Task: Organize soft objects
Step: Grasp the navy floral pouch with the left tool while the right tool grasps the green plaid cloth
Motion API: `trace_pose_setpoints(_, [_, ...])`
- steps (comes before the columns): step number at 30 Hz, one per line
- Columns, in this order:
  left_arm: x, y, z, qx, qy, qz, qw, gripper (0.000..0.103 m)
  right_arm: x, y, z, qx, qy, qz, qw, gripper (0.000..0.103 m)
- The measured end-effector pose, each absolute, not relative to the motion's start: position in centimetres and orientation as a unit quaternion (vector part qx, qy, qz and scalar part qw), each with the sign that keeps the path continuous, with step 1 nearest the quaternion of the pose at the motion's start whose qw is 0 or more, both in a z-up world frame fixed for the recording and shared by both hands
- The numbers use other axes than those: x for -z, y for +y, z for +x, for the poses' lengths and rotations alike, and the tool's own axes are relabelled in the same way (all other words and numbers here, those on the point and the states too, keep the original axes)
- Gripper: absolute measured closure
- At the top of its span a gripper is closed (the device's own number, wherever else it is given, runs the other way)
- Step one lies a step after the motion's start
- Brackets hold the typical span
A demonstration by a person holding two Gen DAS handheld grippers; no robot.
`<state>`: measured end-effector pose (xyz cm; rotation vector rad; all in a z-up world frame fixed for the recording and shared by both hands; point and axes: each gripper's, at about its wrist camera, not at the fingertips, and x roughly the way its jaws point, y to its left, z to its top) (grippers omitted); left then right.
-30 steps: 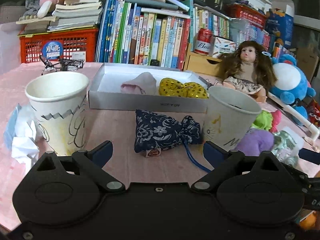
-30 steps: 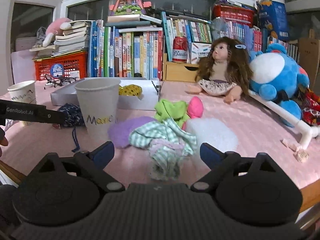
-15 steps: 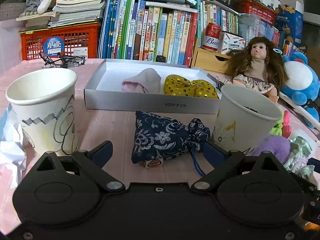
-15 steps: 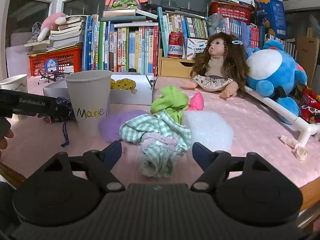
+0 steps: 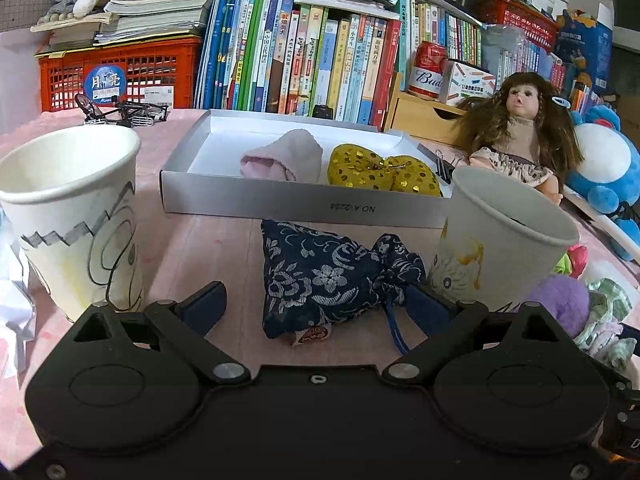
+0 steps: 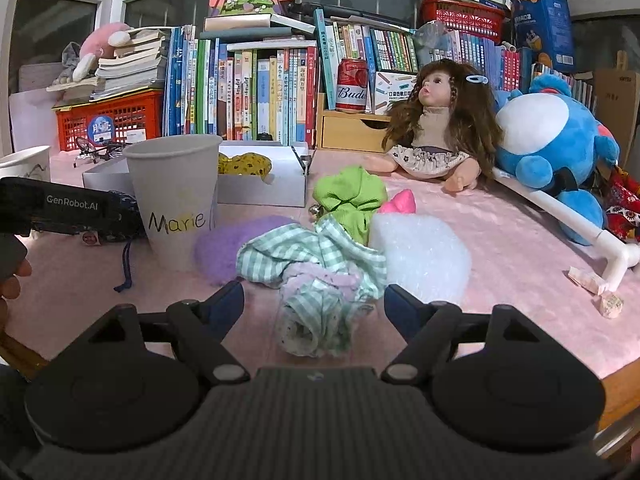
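We see the left hand-held gripper (image 5: 320, 304) with its fingers spread to either side of a navy floral drawstring pouch (image 5: 328, 280), which lies on the pink worktop (image 5: 208, 248) just in front of the white shallow box (image 5: 304, 210). The blue pads stand clear of the fabric on the left; on the right we cannot tell whether the pad touches the gathered neck. Inside the box lie a rolled pink cloth (image 5: 284, 156) and a gold sequinned pouch (image 5: 384, 170), side by side. A paper cup with grey zigzag drawing (image 5: 76, 216) stands left of the box, and a second paper cup (image 5: 504, 244) stands at the box's right front corner, close beside the pouch.

In the right wrist view, that second cup reads "Marie", and the right hand-held gripper (image 6: 314, 310) has its fingers spread around the near end of a green checked cloth (image 6: 316, 276), with gaps showing on both sides. To the right of the box, this cloth lies heaped with a purple fuzzy pad (image 6: 224, 248), a lime green cloth (image 6: 352, 200), a pink piece (image 6: 398, 204) and a white foam-like pad (image 6: 420, 252). A doll (image 6: 436, 128) and a blue plush toy (image 6: 548, 140) lean farther right of the box.
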<state>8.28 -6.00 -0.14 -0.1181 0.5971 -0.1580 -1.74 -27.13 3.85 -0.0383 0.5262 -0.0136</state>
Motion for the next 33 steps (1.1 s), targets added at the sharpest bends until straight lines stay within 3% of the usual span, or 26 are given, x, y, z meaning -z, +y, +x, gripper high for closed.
trace_pose_setpoints(5, [0.2,-5.8,8.5,0.086,0.291,-0.072,0.95,0.018,-3.5,-27.0,-1.4,0.012,0.263,-0.019,0.964,0.021])
trace_pose_setpoints(7, [0.1,-5.9,8.6,0.092,0.291,-0.071,0.95,0.029,-3.5,-27.0,-1.4,0.013,0.264,-0.019,0.964,0.026])
trace_pose_setpoints(11, [0.0,-6.0,8.6,0.098,0.291,-0.071,0.949,0.039,-3.4,-27.0,-1.3,0.014,0.266,-0.018,0.964,0.033])
trace_pose_setpoints(13, [-0.1,-6.1,8.5,0.097,0.29,-0.066,0.95,0.049,-3.4,-27.1,-1.3,0.014,0.269,-0.017,0.963,0.039])
trace_pose_setpoints(23, [-0.5,-6.2,8.0,0.094,0.287,-0.057,0.952,0.064,-3.5,-27.4,-1.4,0.021,0.272,-0.005,0.962,0.062])
trace_pose_setpoints(33, [-1.9,-5.8,7.0,0.09,0.269,-0.054,0.958,0.069,-4.7,-26.7,-2.4,0.027,0.255,-0.011,0.967,0.064])
